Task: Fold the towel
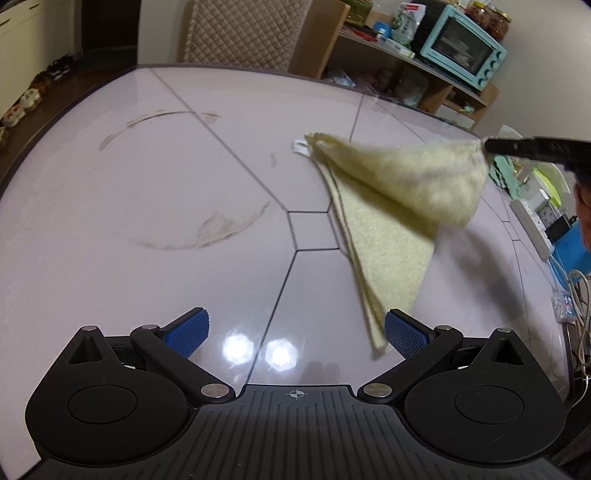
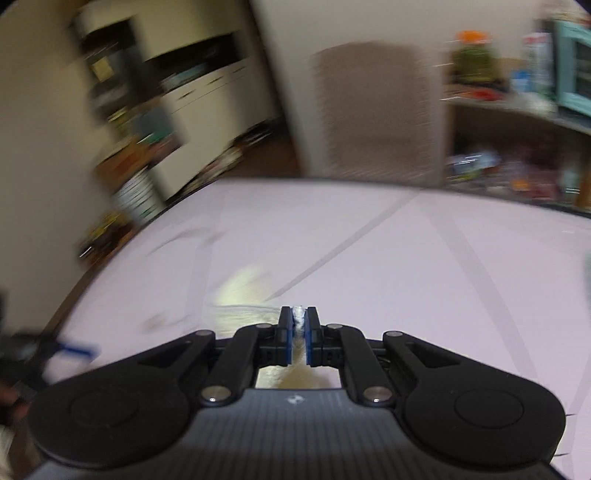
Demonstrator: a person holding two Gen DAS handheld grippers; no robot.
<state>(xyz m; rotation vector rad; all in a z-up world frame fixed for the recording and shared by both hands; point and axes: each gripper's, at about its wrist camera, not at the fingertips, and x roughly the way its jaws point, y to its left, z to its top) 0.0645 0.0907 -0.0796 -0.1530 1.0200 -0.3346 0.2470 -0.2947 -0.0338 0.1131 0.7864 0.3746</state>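
Observation:
A pale yellow towel (image 1: 391, 236) lies on the glossy pink-grey table (image 1: 184, 177), right of centre. One corner is lifted and pulled to the right, forming a raised flap (image 1: 417, 173). My right gripper (image 1: 491, 146) comes in from the right edge, shut on that corner. In the blurred right wrist view the right gripper (image 2: 298, 330) has its blue pads pressed on a white-edged bit of towel (image 2: 243, 295), which trails below and to the left. My left gripper (image 1: 297, 330) hovers open above the table, its right pad (image 1: 404, 334) beside the towel's near corner, holding nothing.
A quilted chair (image 1: 247, 29) stands behind the table. A wooden shelf with a turquoise toaster oven (image 1: 467, 50) and jars is at the back right. A power strip (image 1: 535, 225), cables and small items crowd the table's right edge. Dark smudge marks (image 1: 207, 232) streak the tabletop.

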